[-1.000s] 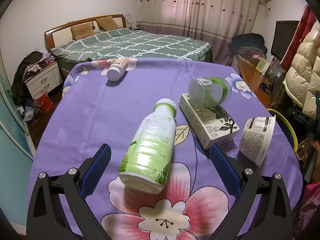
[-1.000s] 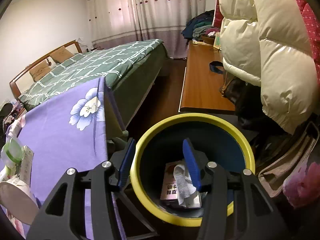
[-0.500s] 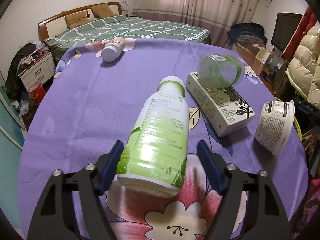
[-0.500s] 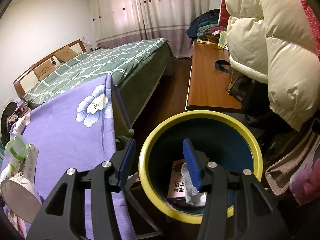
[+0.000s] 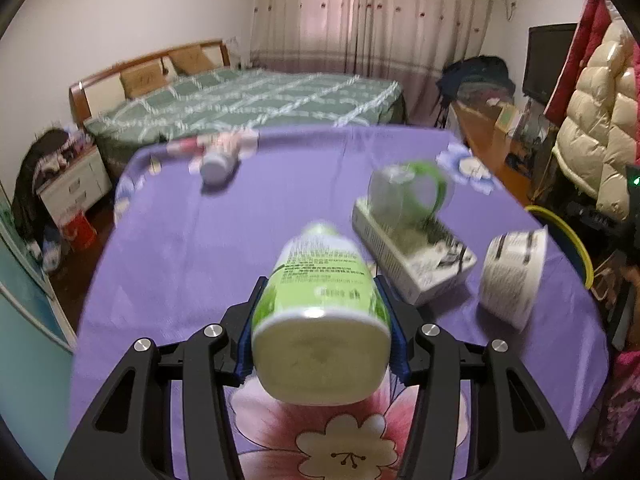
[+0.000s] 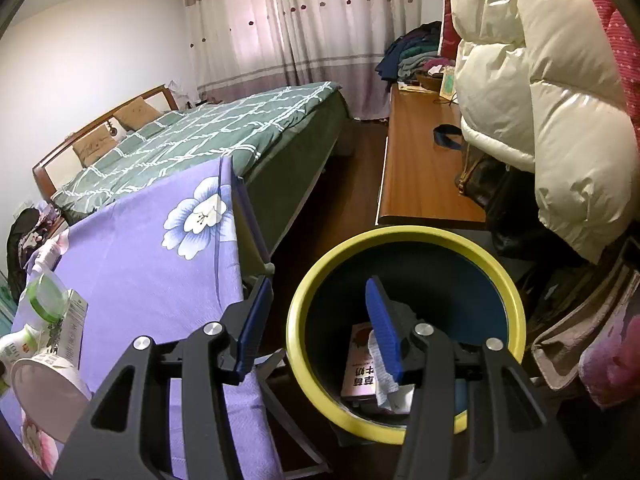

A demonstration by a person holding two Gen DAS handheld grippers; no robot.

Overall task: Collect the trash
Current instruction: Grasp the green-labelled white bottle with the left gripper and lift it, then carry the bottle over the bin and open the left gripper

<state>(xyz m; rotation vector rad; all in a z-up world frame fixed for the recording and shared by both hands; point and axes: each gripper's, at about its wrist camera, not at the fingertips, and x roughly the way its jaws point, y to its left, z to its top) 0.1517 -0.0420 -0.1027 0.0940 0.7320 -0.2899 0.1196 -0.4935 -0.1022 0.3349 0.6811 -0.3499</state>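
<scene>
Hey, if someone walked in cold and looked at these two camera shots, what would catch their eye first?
Front and centre in the left wrist view, the green-and-white bottle sits between the closing left gripper pads, above the purple flowered cloth. In the right wrist view, the yellow-rimmed bin gapes below the empty right gripper, some trash already inside.

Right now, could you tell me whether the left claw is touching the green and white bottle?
Touching. The left wrist view shows the left claw closing, with both blue pads pressed against the sides of the green and white bottle.
</scene>
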